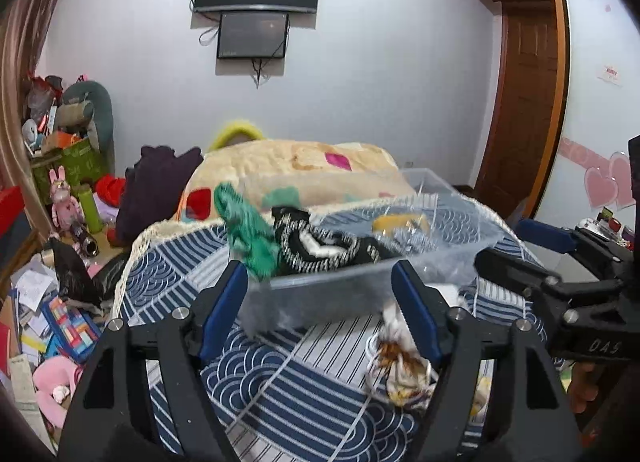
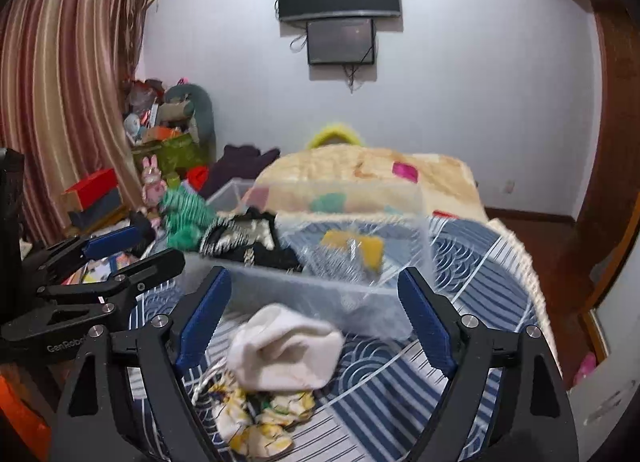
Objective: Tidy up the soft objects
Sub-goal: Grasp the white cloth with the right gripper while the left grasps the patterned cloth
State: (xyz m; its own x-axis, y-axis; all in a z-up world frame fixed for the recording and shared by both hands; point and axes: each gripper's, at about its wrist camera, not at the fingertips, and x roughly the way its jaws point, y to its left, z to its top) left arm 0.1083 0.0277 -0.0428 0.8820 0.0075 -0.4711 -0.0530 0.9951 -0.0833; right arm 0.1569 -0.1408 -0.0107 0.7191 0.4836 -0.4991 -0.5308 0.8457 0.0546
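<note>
Two soft items lie loose on the blue-and-white wave-patterned bedspread (image 2: 400,394), in front of the clear plastic storage bin (image 2: 320,298): a rolled white sock (image 2: 286,346) and, touching its near edge, a crumpled yellow-and-white floral cloth (image 2: 256,418). Right gripper (image 2: 316,318): fingers wide apart, empty, with the sock lying between them in the right wrist view. Left gripper (image 1: 320,302): fingers also apart and empty, aimed at the bin's near wall, the floral cloth beside its right finger. Bin contents so far: a black-and-white striped knit (image 1: 320,246), a yellow sponge-like block (image 2: 354,246), and a green knitted piece (image 1: 248,230) draped over the left rim, half outside. Judgement: the step in hand is picking up the sock. I should descend until the pads straddle the thick middle of the roll, pinch without catching the bedspread or the floral cloth under it, then lift clear of the bin wall before releasing inside. Obstacles: the bin's near wall stands just beyond the sock, and my two grippers sit close together, so the left should hold off. The beige patchwork blanket (image 1: 304,166) behind the bin is not in the way. Frames are motion-blurred; fine contact cannot be judged.
</note>
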